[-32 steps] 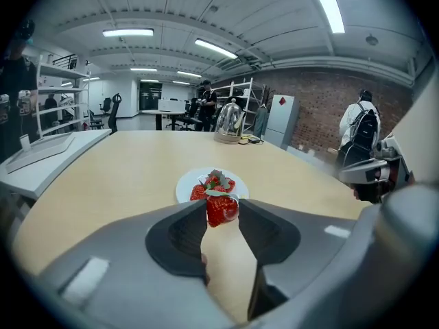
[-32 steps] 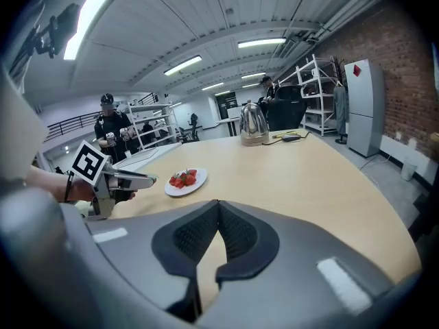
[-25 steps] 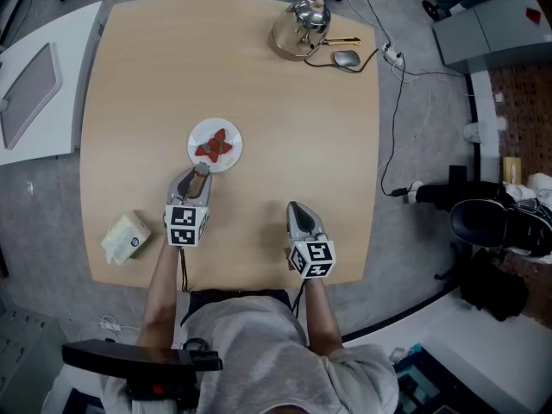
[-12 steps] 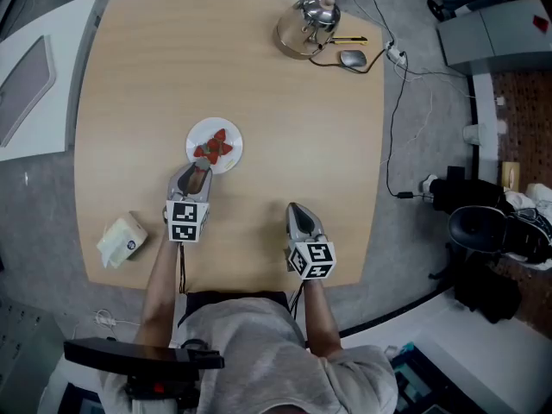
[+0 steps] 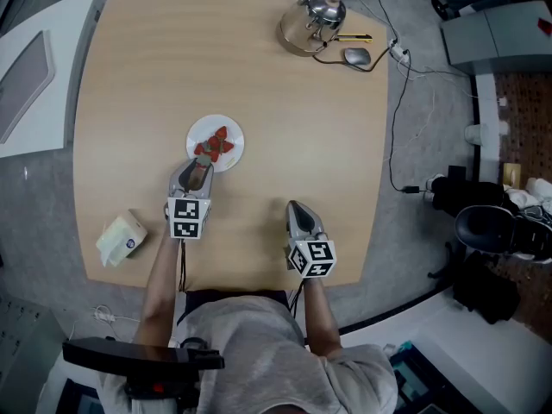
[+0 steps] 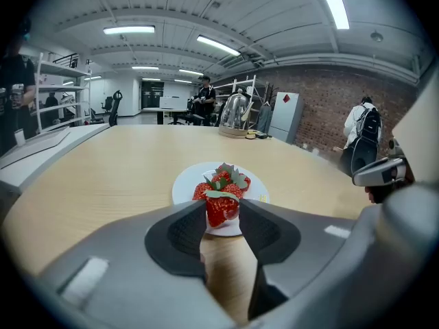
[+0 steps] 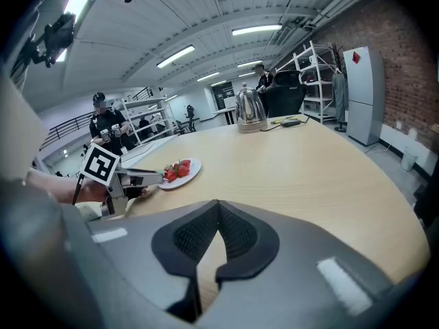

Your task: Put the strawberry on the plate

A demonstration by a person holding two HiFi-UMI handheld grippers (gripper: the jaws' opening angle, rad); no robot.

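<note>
Pale wooden table (image 5: 259,93) on a grey floor, seen from above; behind it, in the gripper views, a strip-lit workshop with a brick wall and metal shelving. Left of the table's middle, a small white plate (image 5: 231,129) with a cluster of other strawberries (image 5: 216,145) piled on it.

At the plate's near edge, left gripper (image 5: 198,169), aimed away from the person and tilted downward. Jaws partway open and clamped on one strawberry (image 6: 220,207): red flesh pinched between both pads, green leaves on top. Held right at the near rim of the plate, just in front of the pile. Cannot tell whether it touches the rim or hangs just above it.

Right gripper (image 5: 293,207) well apart from the plate, closer to the person's side of the table, over bare wood. Jaws closed tip to tip, nothing between them.

Along the far edge, a metal kettle (image 5: 323,9) on a round tray (image 5: 289,37), a computer mouse (image 5: 356,57) just beside it, a cable trailing off the table. Near the front left corner, a white tissue packet (image 5: 121,237), apart from both grippers. Off to the left, a white side table (image 5: 34,76).
</note>
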